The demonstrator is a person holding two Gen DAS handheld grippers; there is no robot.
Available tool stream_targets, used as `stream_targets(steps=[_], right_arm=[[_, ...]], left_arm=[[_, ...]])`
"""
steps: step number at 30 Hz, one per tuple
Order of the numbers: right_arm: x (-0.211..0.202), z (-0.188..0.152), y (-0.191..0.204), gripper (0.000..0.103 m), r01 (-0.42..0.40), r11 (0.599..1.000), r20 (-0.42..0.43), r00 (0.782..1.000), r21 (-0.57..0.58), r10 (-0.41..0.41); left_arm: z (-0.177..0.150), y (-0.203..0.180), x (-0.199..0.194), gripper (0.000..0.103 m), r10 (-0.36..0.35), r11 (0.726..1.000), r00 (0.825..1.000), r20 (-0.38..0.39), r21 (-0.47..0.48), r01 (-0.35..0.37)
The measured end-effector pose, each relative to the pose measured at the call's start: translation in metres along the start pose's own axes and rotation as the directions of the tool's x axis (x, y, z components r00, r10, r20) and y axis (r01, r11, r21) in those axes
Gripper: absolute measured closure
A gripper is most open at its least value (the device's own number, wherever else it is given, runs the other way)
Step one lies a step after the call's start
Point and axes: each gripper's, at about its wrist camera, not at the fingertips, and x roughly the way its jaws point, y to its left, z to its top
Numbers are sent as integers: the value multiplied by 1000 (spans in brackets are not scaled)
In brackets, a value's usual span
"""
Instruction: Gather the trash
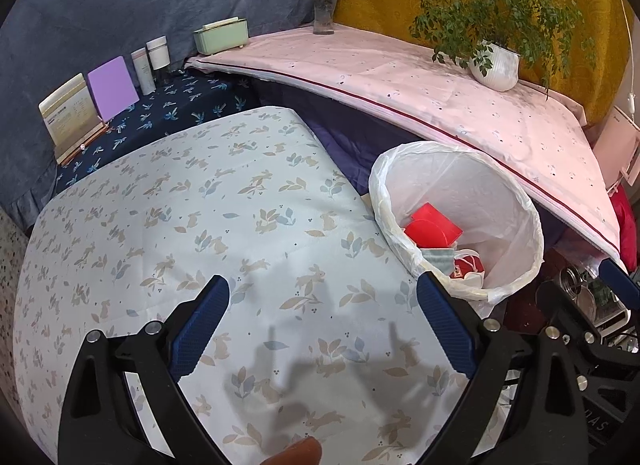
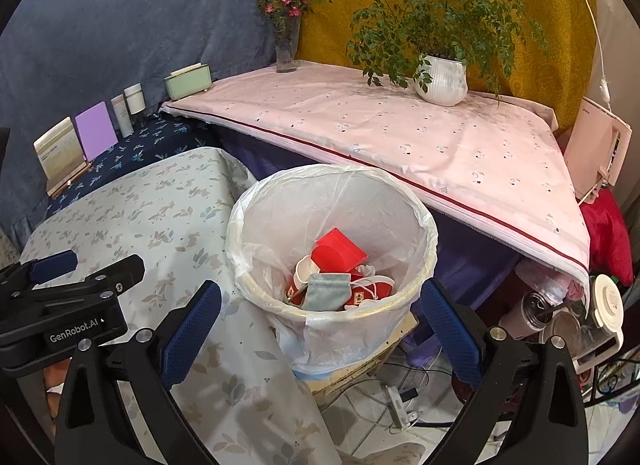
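A white bin with a plastic liner (image 2: pixel 420 233) stands beside the table; it also shows in the left wrist view (image 1: pixel 528 221). Inside lie a red box (image 2: pixel 338 251), a grey pouch (image 2: pixel 326 291) and red-and-white wrappers (image 2: pixel 372 293). My right gripper (image 2: pixel 320 305) is open and empty, just above the bin's near rim. My left gripper (image 1: pixel 322 301) is open and empty over the rabbit-print tablecloth (image 1: pixel 180 225), left of the bin. The left gripper's body also shows in the right wrist view (image 2: pixel 60 305).
A pink-covered table (image 2: pixel 400 133) behind the bin holds a potted plant (image 2: pixel 442 79), a flower vase (image 2: pixel 286 45) and a green box (image 2: pixel 188 81). A dark shelf carries cards (image 1: pixel 108 89) and bottles (image 1: pixel 152 61). Jars (image 2: pixel 560 317) and cables (image 2: pixel 400 397) lie on the floor at right.
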Motion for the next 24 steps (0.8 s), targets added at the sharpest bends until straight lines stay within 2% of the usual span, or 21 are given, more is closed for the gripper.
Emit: stream_targets(steps=[12, 24], right_arm=[[-13, -13, 1, 7, 22, 1000, 0, 1000, -9, -22], [-7, -15, -3, 7, 27, 1000, -12, 1000, -1, -27]], left_arm=[[-11, -4, -7, 12, 1, 1000, 1000, 12, 11, -1], [-16, -7, -4, 12, 8, 1000, 1000, 6, 18, -8]])
